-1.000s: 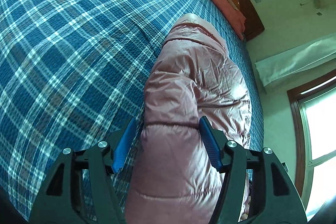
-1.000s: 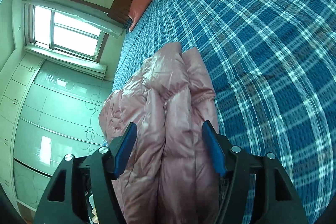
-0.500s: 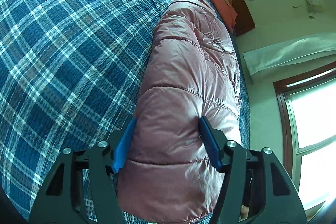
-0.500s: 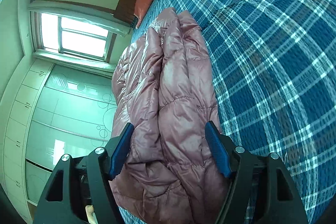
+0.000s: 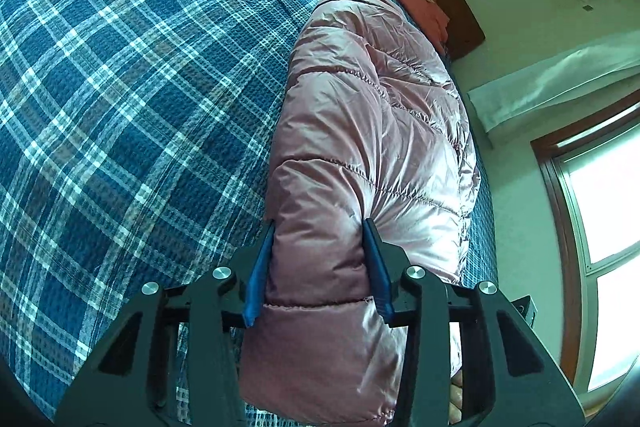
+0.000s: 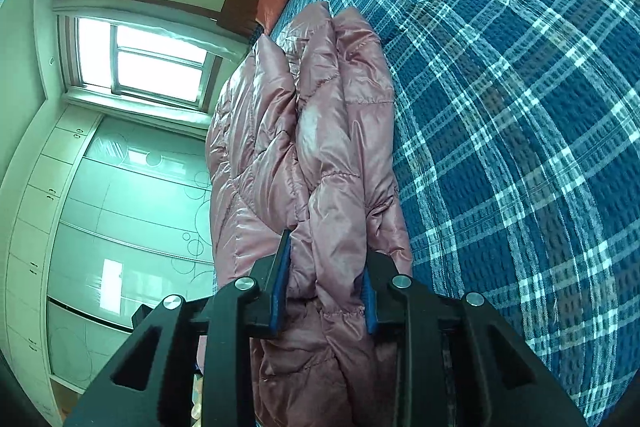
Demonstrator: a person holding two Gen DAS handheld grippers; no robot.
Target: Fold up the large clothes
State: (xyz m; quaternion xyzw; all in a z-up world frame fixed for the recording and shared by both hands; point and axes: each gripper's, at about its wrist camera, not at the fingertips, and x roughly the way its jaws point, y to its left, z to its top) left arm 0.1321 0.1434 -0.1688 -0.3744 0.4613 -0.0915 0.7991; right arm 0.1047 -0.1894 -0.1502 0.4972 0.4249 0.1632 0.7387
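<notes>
Jacket: pink puffer jacket (image 5: pixel 372 131) lies bunched along the plaid bedspread (image 5: pixel 132 87).
Left gripper (image 5: pixel 318 247): pinching its padded edge.
Right gripper (image 6: pixel 326 267): clamped on gathered folds, jacket stretching ahead.

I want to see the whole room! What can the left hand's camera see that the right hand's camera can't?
Only the left wrist view shows the folded-back curtain and the jacket's smooth side. Only the right wrist view shows the wardrobe doors with circle patterns and the jacket's bunched folds. Both show the pink puffer jacket, the blue plaid bedspread, a window, and a gripper shut on the jacket: left gripper, right gripper.
</notes>
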